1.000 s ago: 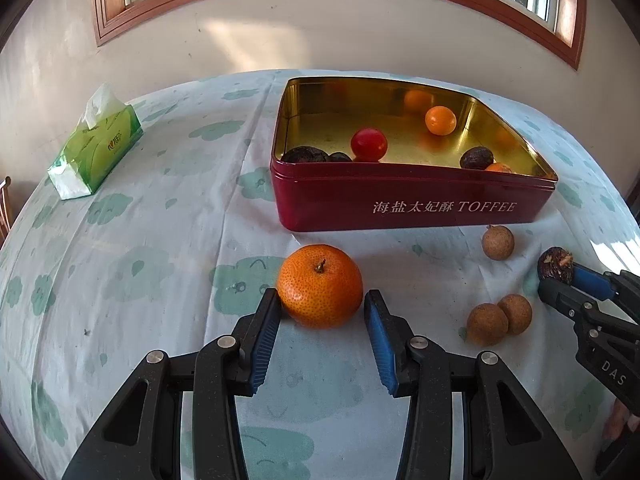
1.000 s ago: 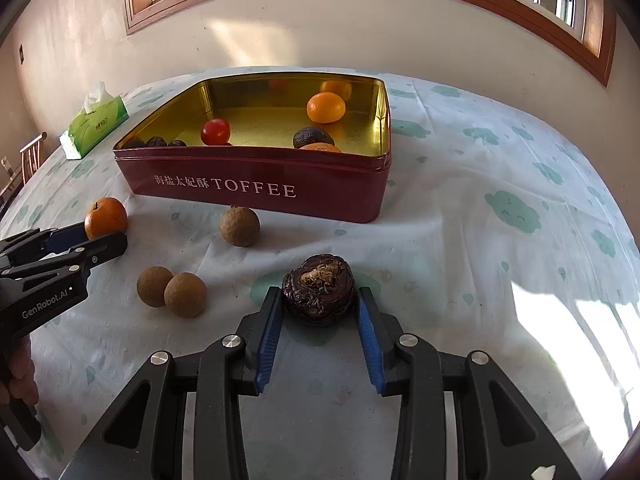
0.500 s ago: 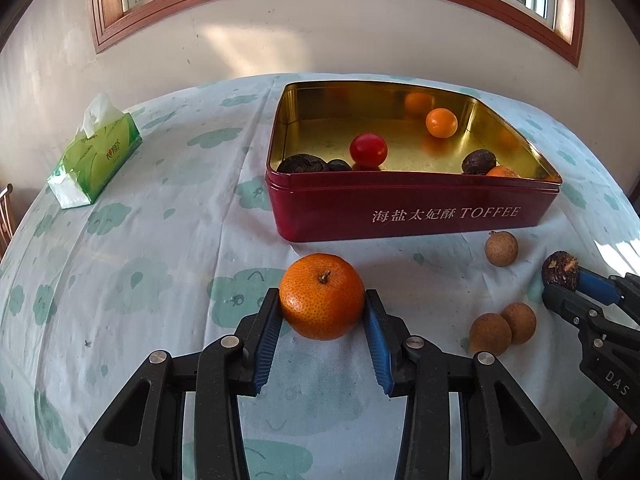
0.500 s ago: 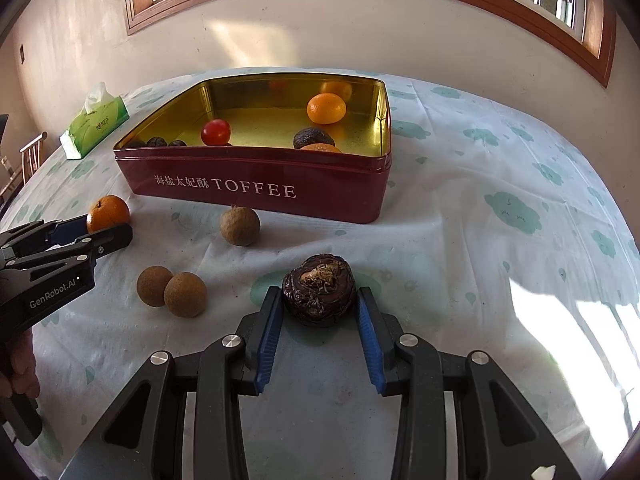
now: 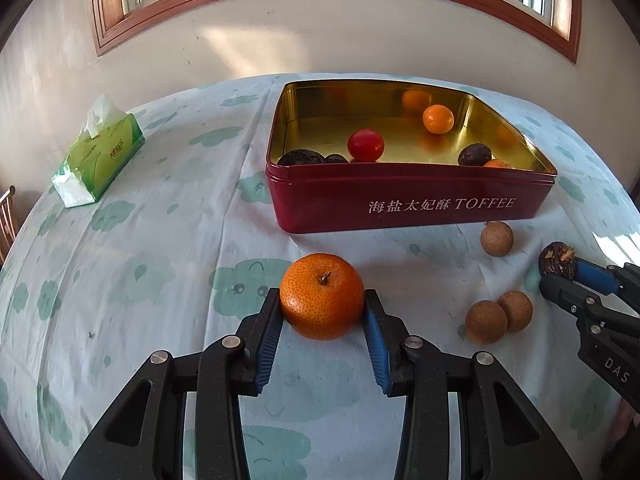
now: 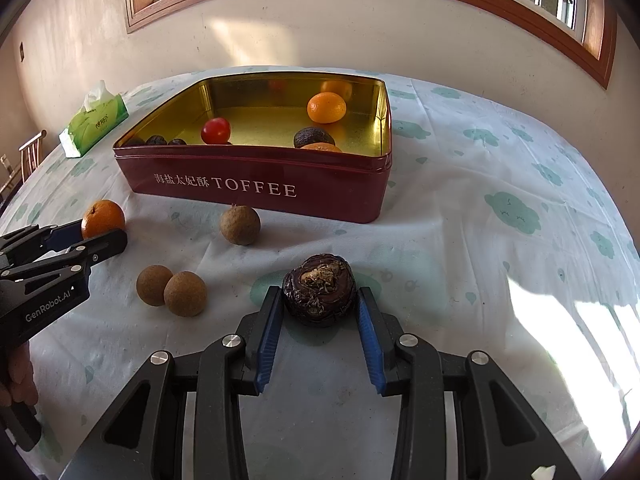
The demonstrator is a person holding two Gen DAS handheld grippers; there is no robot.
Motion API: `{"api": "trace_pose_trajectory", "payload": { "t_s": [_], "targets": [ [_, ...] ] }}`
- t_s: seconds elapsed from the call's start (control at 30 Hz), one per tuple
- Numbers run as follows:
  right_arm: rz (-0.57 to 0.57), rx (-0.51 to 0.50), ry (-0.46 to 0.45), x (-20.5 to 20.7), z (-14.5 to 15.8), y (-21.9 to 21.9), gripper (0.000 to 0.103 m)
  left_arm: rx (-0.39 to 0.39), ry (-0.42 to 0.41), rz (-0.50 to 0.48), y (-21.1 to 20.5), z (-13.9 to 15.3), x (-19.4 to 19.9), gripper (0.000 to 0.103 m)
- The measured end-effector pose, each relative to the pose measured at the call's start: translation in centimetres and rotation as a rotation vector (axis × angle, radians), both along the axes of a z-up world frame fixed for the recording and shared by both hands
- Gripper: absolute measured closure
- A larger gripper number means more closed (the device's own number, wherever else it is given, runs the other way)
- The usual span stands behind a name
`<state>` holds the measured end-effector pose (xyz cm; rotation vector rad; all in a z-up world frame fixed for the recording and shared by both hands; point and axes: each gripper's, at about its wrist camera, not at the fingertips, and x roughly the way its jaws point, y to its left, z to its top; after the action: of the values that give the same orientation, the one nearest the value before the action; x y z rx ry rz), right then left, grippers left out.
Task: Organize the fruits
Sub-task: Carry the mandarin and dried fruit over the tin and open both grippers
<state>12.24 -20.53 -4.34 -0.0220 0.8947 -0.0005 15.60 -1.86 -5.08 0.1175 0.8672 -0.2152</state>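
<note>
Orange peel fills the gap of the left gripper [image 5: 322, 312]: its blue pads press on both sides of a mandarin [image 5: 322, 297] that sits on the cloud-printed tablecloth [image 5: 132, 264], just in front of the red toffee tin [image 5: 408, 204]. The right gripper [image 6: 319, 308] likewise pinches a dark wrinkled fruit [image 6: 319, 294] between its pads, on the cloth in front of the tin's right end. Each wrist view catches the other tool from the side: the left view shows the right gripper at its right edge with the dark fruit at its tips, and the right view shows the left gripper at its left edge, the mandarin at its tips and a bit of the person's hand [image 6: 18, 376] below. Three brown longans lie between the two grippers, a touching pair [image 6: 172, 291] and a single one [image 6: 240, 225] nearer the tin. Inside the gold-lined tin the right view shows a cherry tomato [image 6: 215, 130], a small orange [image 6: 326, 107], a dark fruit [image 6: 314, 137] with an orange one just in front of it, and more dark pieces in the left corner. Only the left view shows how the dark pieces [image 5: 301, 157] sit against the near wall beside the tomato. A green tissue pack [image 5: 100, 152] lies well apart, to the left.
</note>
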Motion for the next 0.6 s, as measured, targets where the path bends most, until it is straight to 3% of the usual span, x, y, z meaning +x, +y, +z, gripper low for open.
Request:
{"api": "trace_pose_trajectory", "payload": {
  "t_s": [0.6],
  "targets": [
    [0.000,-0.004,0.034,0.0,0.9,0.3,0.069,-0.020,0.003,-0.004,0.2,0.8,-1.0,0.062]
  ]
}}
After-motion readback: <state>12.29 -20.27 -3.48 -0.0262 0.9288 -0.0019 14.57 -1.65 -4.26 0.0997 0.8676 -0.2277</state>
